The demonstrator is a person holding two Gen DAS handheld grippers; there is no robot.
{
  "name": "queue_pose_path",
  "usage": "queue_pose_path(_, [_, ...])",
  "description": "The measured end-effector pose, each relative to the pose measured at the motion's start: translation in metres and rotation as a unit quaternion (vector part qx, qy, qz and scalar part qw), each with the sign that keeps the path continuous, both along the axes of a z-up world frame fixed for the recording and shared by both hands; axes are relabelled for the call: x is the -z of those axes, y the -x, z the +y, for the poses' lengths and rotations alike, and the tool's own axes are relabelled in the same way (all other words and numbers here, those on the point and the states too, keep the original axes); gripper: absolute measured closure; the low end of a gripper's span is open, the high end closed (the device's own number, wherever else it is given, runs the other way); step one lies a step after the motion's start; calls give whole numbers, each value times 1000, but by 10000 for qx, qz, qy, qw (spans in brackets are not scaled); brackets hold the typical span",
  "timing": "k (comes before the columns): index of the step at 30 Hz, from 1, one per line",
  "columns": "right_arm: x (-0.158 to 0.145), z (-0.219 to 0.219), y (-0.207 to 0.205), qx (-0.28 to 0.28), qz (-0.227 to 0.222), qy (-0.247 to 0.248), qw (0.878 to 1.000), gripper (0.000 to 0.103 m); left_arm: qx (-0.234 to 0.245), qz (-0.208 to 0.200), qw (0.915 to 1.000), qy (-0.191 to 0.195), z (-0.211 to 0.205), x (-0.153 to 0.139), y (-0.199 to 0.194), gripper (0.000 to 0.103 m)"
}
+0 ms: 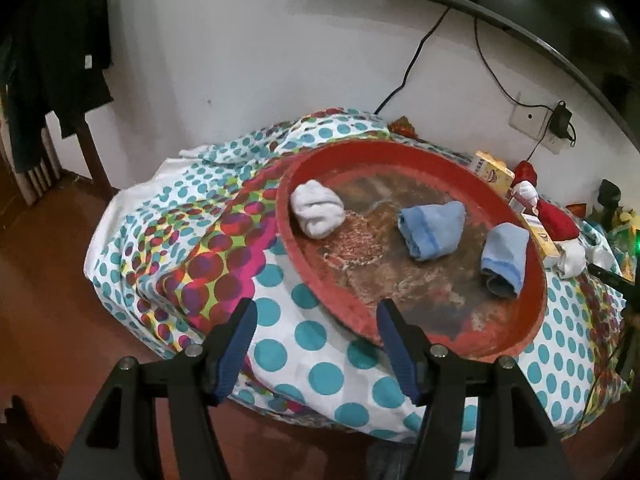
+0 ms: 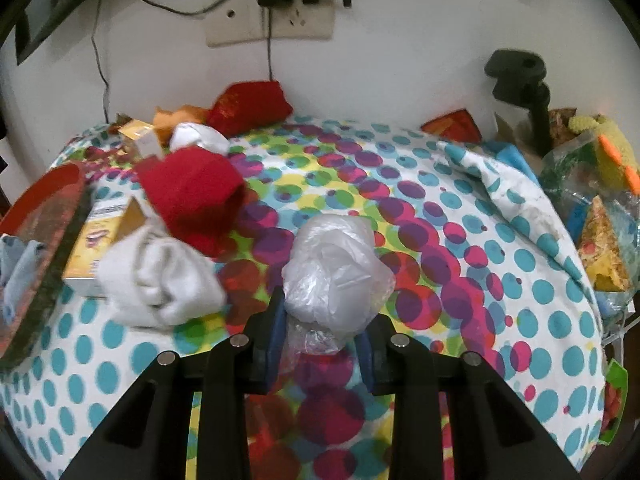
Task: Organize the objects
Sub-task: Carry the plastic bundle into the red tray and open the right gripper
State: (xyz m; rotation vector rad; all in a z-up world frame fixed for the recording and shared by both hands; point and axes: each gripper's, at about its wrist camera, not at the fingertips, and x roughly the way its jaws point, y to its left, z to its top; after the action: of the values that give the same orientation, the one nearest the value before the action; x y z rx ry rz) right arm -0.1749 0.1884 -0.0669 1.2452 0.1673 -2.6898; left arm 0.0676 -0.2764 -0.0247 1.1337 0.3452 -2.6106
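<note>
A round red tray (image 1: 520, 332) lies on a dotted cloth (image 1: 320, 368) and holds a white rolled sock (image 1: 316, 210) and two blue rolled socks (image 1: 432, 230) (image 1: 504, 258). My left gripper (image 1: 316, 316) is open and empty just in front of the tray's near rim. My right gripper (image 2: 324, 328) is shut on a white bundle wrapped in clear plastic (image 2: 334, 276), held above the cloth (image 2: 440, 240). A red sock (image 2: 192, 196) and a white sock (image 2: 160, 280) lie to its left, beside the tray's edge (image 2: 44, 216).
Yellow boxes (image 2: 100, 244) (image 1: 492, 170) sit by the tray. A red pouch (image 2: 248, 106), orange item and white sock lie at the back by the wall. Packets and a yellow knitted toy (image 2: 600, 148) crowd the right edge. A black clamp stand (image 2: 520, 80) rises there. Cables hang from wall sockets (image 2: 272, 20).
</note>
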Motion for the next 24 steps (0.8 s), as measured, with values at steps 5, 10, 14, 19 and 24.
queue_pose_path(5, [-27,-26,-21,-310,229,-28,9993,74,-145,-9,9999,-69,-12,3,-3,39])
queue_pose_path(10, [-44,-76,-28,-899,218,1,9957,74,-189,-22,9997,-159,-17,4,-5,39])
queue_pose_path(14, [-47,-128,-30,-1390,223,106,9900,74,-270,-22,9996,38,-19,1,-6,39])
queue_pose_path(19, [-47,-186,-30,-1834,118,189,9828,73,-461,-30,9989,-32,-34,3,-10,39])
queue_pose_path(24, [-47,-241,-21,-2229,54,161,9747,73,-667,-43,9978,28,-46,3,-14,39])
